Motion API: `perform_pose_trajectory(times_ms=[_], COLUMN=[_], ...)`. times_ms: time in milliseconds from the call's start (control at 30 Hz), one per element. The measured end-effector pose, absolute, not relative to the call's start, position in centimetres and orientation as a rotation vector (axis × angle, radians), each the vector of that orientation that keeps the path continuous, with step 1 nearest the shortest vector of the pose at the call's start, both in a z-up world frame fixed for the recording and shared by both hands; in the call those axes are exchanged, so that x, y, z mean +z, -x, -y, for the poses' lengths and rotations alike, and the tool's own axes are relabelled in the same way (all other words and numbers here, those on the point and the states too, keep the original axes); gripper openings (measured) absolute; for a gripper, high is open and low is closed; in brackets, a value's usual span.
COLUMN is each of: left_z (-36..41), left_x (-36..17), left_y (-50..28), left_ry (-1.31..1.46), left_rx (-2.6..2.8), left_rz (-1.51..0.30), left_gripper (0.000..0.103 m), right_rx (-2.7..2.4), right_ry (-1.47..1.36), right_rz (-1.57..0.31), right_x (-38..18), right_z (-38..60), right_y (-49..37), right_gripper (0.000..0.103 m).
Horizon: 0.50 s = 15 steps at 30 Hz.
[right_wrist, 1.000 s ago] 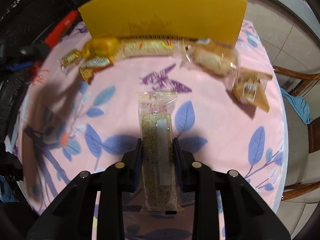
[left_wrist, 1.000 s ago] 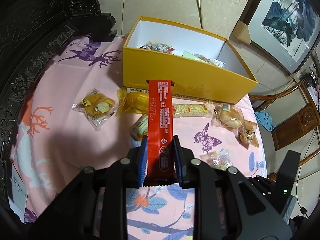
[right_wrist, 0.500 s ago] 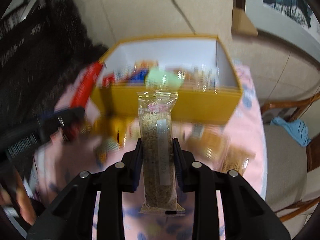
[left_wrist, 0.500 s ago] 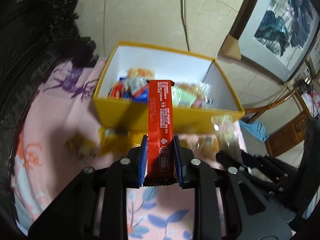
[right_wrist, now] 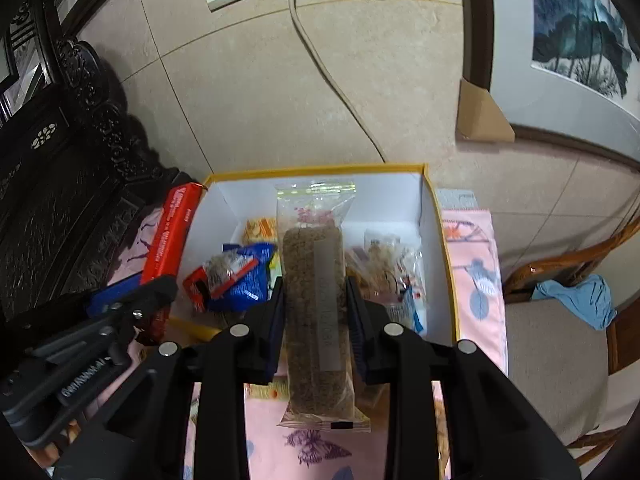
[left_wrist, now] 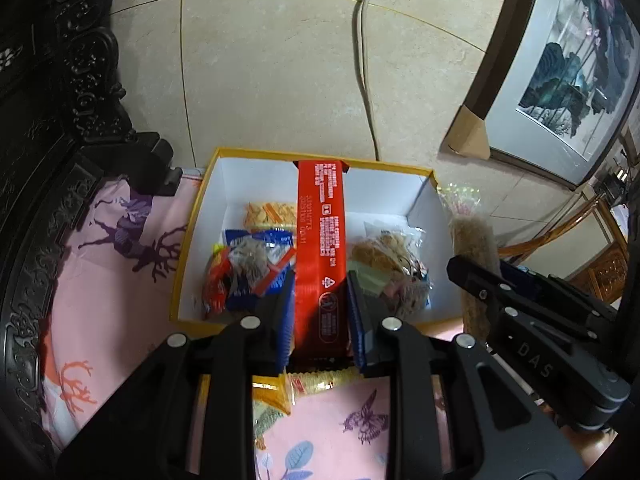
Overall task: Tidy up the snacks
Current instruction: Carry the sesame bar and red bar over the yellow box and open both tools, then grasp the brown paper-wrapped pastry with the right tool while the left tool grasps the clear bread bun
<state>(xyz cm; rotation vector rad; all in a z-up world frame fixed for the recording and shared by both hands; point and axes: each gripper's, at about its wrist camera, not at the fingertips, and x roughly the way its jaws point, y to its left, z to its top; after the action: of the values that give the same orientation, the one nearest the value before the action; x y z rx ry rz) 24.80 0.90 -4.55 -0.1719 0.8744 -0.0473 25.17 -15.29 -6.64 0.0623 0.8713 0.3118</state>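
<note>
Left tool (left_wrist: pixel 320 300): clamped on red snack bar (left_wrist: pixel 321 232), long axis pointing away from cam; bar's far end reaches over the box's back wall in this view. Held above box, not yet let go.
Right tool (right_wrist: pixel 314 308): closed on clear-wrapped grain bar (right_wrist: pixel 314 300), also held lengthwise over the box opening. Bar's near end hangs out behind the fingers, above the worktop.
Tools rel. to each other: side by side, near, not touching as far as visible. Left one appears at left edge of right-wrist view (right_wrist: pixel 132 304), right one at right edge of left-wrist view (left_wrist: pixel 480 280).
Box: yellow box (left_wrist: pixel 188 248), white inside, open top, sits on pink-cloth worktop (left_wrist: pixel 100 280) against the wall.
Box contents: orange-pattern pack (left_wrist: pixel 270 214) at back; blue pack (left_wrist: pixel 260 264) w/ red-yellow wrapper (left_wrist: pixel 214 284) at left-centre; pale green packet (left_wrist: pixel 370 280) and clear bags of brownish pastry (left_wrist: pixel 384 252) at right. Loose pile, not sorted. Floor of box partly bare at back.
Progress: judged well along. Several snacks in, two more in hand over the opening.
Left to do: drop both bars; then a few packs on worktop just in front of box, e.g. striped wrapper (left_wrist: pixel 320 380), yellow pack (left_wrist: pixel 268 396). Exact count unclear, hidden by tools.
</note>
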Motion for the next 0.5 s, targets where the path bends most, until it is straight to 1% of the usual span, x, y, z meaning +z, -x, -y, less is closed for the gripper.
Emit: perform_pose_trajectory(times_ms=[67, 100, 133, 167, 200, 233, 367, 500], left_z=[-1.0, -1.1, -1.3, -1.7, -2.4, -3.2, -5.9, -8.5], left_x=[-4.6, -4.7, -4.7, -4.6, -4.3, -4.0, -3.5, -4.1], left_y=[-26.0, -26.8, -27.4, -28.1, -28.4, -28.4, -27.7, -25.0], left_ry=[0.170, 0.171, 0.171, 0.158, 0.157, 0.183, 0.236, 0.281], left_rx=[-0.043, -0.037, -0.024, 0.030, 0.074, 0.068, 0.087, 0.082], left_rz=[-0.887, -0.892, -0.894, -0.895, -0.885, -0.867, -0.855, -0.865], left_gripper=[0.024, 0.030, 0.061, 0.072, 0.090, 0.092, 0.092, 0.092], right_rx=[0.307, 0.299, 0.297, 0.286, 0.245, 0.232, 0.255, 0.319], right_ry=[-0.063, -0.062, -0.056, -0.045, -0.034, -0.040, -0.052, -0.055], right_rz=[-0.855, -0.847, -0.845, -0.851, -0.851, -0.848, -0.839, -0.867], right_x=[-6.2, -5.9, -5.6, -5.5, -5.3, -5.2, -5.1, -6.3], right_z=[15.0, 14.9, 14.7, 14.7, 15.0, 15.5, 17.7, 20.3], right_y=[-26.1, -26.7, -27.4, -27.9, -28.5, -28.7, -28.0, -25.8], right_gripper=[0.030, 0.033, 0.046, 0.051, 0.062, 0.062, 0.062, 0.063])
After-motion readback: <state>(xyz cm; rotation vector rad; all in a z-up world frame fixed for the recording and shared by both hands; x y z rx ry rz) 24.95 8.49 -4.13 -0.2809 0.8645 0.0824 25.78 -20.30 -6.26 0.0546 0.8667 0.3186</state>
